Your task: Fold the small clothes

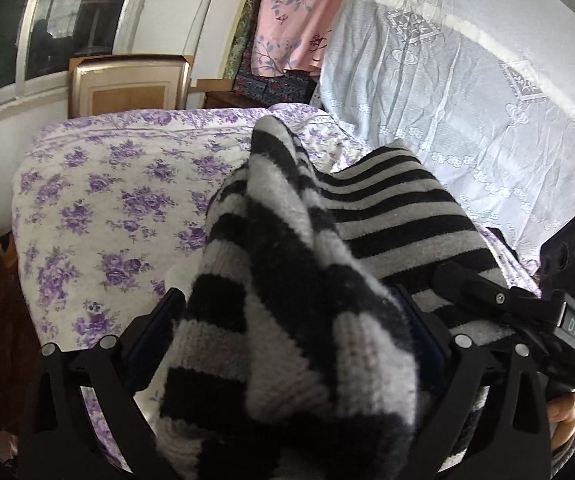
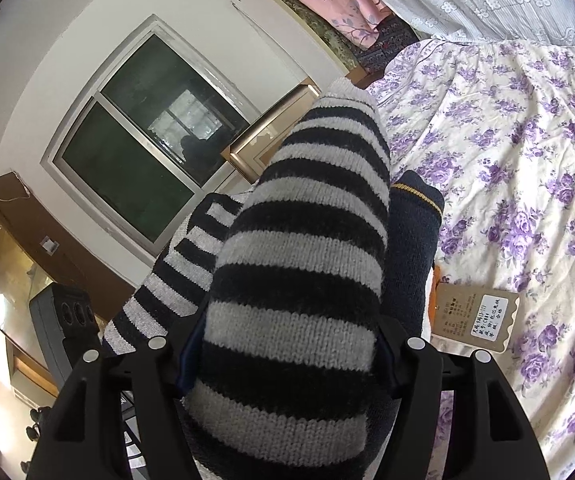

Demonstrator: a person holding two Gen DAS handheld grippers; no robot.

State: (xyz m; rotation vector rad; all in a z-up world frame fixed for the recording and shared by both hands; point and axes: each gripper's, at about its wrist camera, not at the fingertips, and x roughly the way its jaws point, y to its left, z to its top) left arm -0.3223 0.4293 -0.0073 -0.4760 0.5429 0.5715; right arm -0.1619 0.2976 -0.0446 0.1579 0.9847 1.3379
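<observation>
A black-and-grey striped knit garment (image 1: 387,220) is held up over a bed with a purple-flowered cover (image 1: 99,208). My left gripper (image 1: 287,332) is shut on a bunched fold of it, which fills the space between the fingers. My right gripper (image 2: 287,344) is shut on another thick fold of the same knit (image 2: 307,240), lifted above the bed. A navy cuff with a yellow stripe (image 2: 411,232) hangs beside it, with a cardboard tag (image 2: 475,316) below. The right gripper's body shows in the left wrist view (image 1: 535,308), close by on the right.
The flowered bed cover (image 2: 527,160) spreads to the right. White lace fabric (image 1: 467,80) and a pink floral cloth (image 1: 291,20) hang behind the bed. A window (image 2: 147,140) and a framed panel (image 1: 127,84) stand at the wall. A brown cabinet (image 2: 11,240) is at the left.
</observation>
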